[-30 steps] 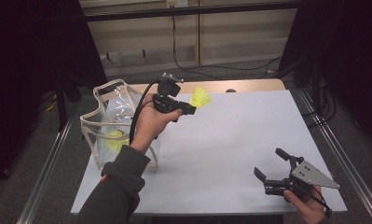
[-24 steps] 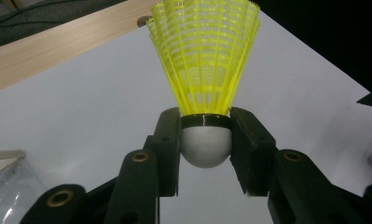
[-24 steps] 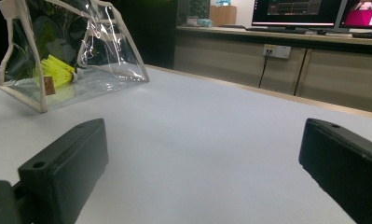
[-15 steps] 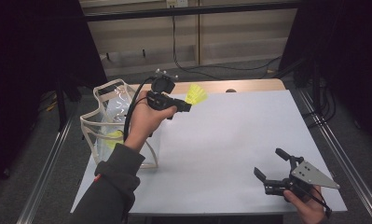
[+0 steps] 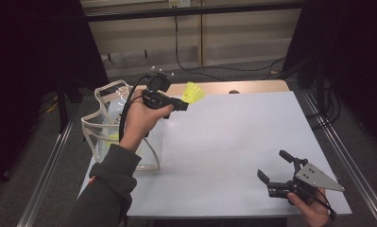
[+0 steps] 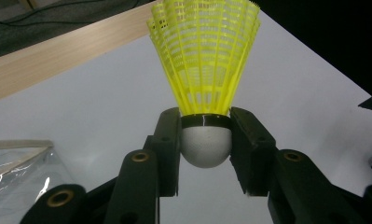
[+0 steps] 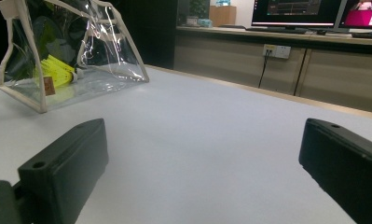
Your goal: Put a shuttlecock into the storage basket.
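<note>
A yellow shuttlecock (image 5: 193, 92) with a white cork base (image 6: 206, 145) is held up in the air, my left gripper (image 5: 182, 105) shut on its base. In the left gripper view the two black pads (image 6: 168, 140) press the cork from both sides, skirt pointing away. The hand hangs beside a clear plastic bag (image 5: 111, 124) with cream trim, at the table's left. Inside the bag lies another yellow shuttlecock (image 7: 58, 71). My right gripper (image 5: 274, 166) rests low near the table's front right corner, jaws wide open with nothing between them (image 7: 200, 163).
The white table top (image 5: 233, 137) spreads between the two hands. A wooden strip (image 5: 252, 86) runs along its far edge. Metal rails (image 5: 337, 142) flank the table. Cabinets and monitors (image 7: 295, 11) stand beyond.
My left hand has drifted a little left, toward the bag, carrying the shuttlecock with it. The right gripper has stayed put.
</note>
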The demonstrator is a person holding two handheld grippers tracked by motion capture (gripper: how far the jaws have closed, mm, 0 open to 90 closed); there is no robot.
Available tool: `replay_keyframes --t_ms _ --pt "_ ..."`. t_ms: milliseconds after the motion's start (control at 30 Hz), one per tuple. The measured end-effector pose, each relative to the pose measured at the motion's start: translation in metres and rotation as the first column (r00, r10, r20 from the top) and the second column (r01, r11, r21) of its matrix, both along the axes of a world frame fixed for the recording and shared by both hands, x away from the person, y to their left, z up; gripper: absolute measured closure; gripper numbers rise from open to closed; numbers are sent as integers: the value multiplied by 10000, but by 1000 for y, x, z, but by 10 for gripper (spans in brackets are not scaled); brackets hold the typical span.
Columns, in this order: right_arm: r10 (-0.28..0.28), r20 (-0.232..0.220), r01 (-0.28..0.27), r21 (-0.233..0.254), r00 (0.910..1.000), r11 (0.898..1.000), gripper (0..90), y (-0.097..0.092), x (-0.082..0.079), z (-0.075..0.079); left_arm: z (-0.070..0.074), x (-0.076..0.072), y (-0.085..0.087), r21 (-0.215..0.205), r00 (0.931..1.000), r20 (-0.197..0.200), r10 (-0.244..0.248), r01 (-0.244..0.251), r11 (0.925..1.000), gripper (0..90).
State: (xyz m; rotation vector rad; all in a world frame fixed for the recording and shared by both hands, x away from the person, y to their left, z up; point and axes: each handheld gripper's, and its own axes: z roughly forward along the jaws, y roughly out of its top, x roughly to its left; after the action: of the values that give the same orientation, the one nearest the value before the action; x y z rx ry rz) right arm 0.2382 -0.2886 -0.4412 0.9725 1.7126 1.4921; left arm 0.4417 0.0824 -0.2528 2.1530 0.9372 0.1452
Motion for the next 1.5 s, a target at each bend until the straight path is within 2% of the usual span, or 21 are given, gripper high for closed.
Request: replay_keyframes --t_ms 1500 --pt "-55 -25 55 28 10000 10000 12 0 1 0 18 0 37 122 9984 230 517 -520 9986 650"
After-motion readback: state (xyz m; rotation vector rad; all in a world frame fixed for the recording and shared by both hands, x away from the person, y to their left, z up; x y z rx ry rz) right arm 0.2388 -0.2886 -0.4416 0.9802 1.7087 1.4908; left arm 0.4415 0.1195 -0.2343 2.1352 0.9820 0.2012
